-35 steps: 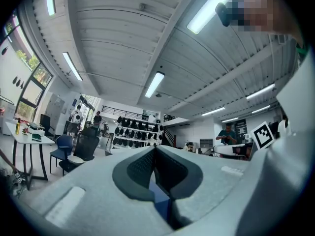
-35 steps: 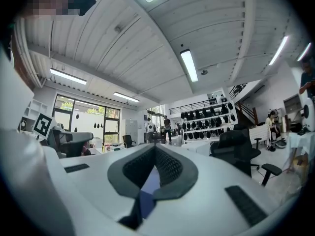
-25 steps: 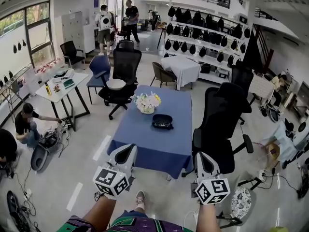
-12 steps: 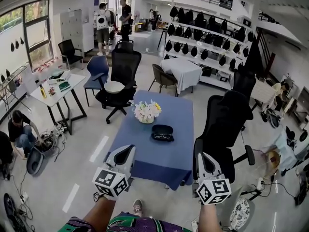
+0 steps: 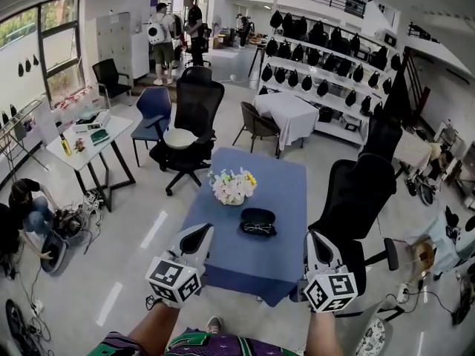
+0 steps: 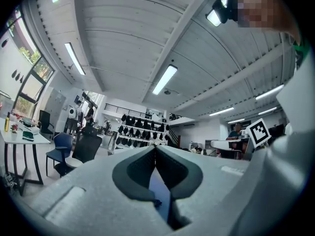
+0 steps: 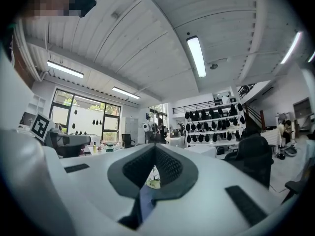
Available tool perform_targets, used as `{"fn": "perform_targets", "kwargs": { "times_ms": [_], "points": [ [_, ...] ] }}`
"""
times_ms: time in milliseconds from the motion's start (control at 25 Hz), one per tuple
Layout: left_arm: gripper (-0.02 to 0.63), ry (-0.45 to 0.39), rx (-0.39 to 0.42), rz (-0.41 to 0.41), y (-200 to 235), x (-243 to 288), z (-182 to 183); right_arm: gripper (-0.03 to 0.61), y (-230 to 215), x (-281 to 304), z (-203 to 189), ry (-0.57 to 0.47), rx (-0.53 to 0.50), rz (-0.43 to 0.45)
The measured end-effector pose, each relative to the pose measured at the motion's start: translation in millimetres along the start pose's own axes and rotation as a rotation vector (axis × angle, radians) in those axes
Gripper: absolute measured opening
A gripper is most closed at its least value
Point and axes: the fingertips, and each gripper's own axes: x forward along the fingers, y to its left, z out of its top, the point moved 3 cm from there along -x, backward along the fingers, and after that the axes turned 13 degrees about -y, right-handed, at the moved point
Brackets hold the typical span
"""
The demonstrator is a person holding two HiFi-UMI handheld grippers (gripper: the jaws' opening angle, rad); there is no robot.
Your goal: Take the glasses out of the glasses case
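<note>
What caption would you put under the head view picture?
Left gripper and right gripper, both shut, face a blue table with flowers and a glasses case.

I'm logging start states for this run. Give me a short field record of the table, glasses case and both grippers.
table: blue cloth, ahead
glasses case: open, on table, nearer than flowers
glasses: inside case
left gripper: shut, empty, short of case
right gripper: shut, empty, short of case
task: glasses not yet removed

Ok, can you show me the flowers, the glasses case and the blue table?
flowers [image 5: 232,185], head view, on the white blooms.
glasses case [image 5: 257,215], head view, on its dark upper part.
blue table [image 5: 286,191], head view, on bare cloth.
</note>
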Motion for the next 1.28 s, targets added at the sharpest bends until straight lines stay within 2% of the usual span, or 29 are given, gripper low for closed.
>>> {"fn": "perform_targets", "kwargs": {
  "times_ms": [280, 600, 1000, 1280],
  "points": [
    [0.015, -0.005, -0.017, -0.019, 42.9, 35.2, -3.8, 0.003, 0.2, 53.6, -16.0, 0.014, 0.004, -0.010],
    [0.015, 0.000, -0.022, -0.020, 81.8, 53.0, -16.0, 0.003, 10.6, 85.0, -33.8, 0.030, -0.010, -0.017],
    [0.015, 0.009, -0.037, -0.054, 88.1, 60.6, -26.4, 0.003, 15.2, 93.9, -45.6, 0.068, -0.016, -0.025],
    [0.015, 0.015, -0.044, -0.029, 99.0, 66.9, -36.2, 0.003, 16.0, 112.9, -51.1, 0.072, -0.017, 0.008]
  ]
}}
